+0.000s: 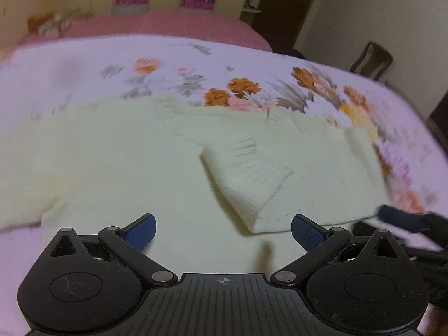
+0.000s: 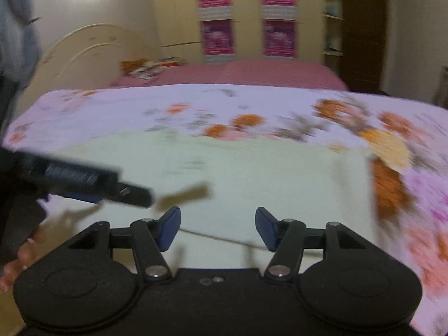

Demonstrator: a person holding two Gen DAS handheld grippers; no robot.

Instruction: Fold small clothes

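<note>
Sweater partly folded on the bed, both tools released.

The cream sweater (image 1: 140,151) lies flat on the floral bedspread (image 1: 84,64), one sleeve (image 1: 246,173) folded over its body; remaining folds look undone. Left tool (image 1: 222,232) and right tool (image 2: 217,228) hover near, gaping, gripping nothing.

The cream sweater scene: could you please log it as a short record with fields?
garment: cream knit sweater, spread flat
sleeve: one sleeve folded across the body
surface: floral bedspread
left tongs: open, empty, over the sweater
right tongs: open, empty, over the sweater
image quality: motion blur in both views
</note>
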